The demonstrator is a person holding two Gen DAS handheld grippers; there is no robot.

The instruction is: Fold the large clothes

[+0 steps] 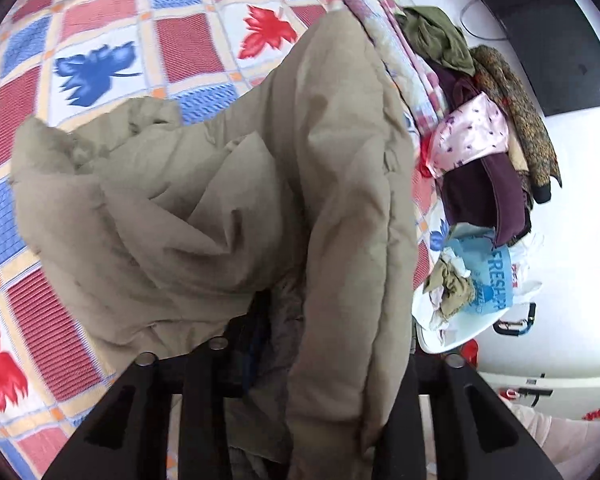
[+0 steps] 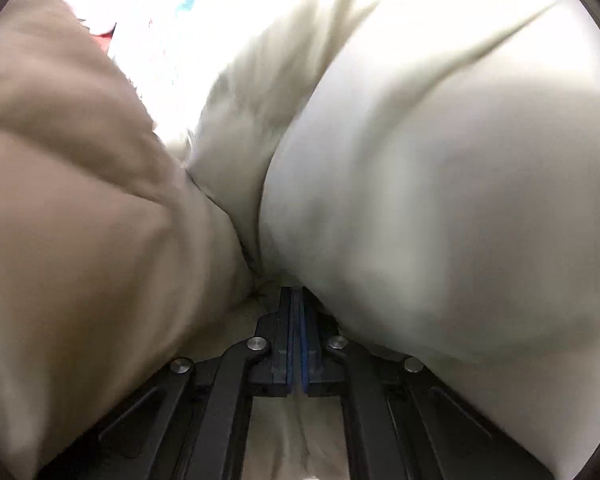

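Beige padded jacket fills both views, bunched and hanging above the patterned bed, not yet folded. Right gripper is clamped together on its fabric; whether the left gripper grips is hidden. Other clothes wait, piled.

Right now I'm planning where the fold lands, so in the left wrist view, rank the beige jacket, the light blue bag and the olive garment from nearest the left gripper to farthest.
1. Beige jacket: draped over the left gripper.
2. Light blue bag: on the right, by the bed's edge.
3. Olive garment: upper right, topping the clothes pile.
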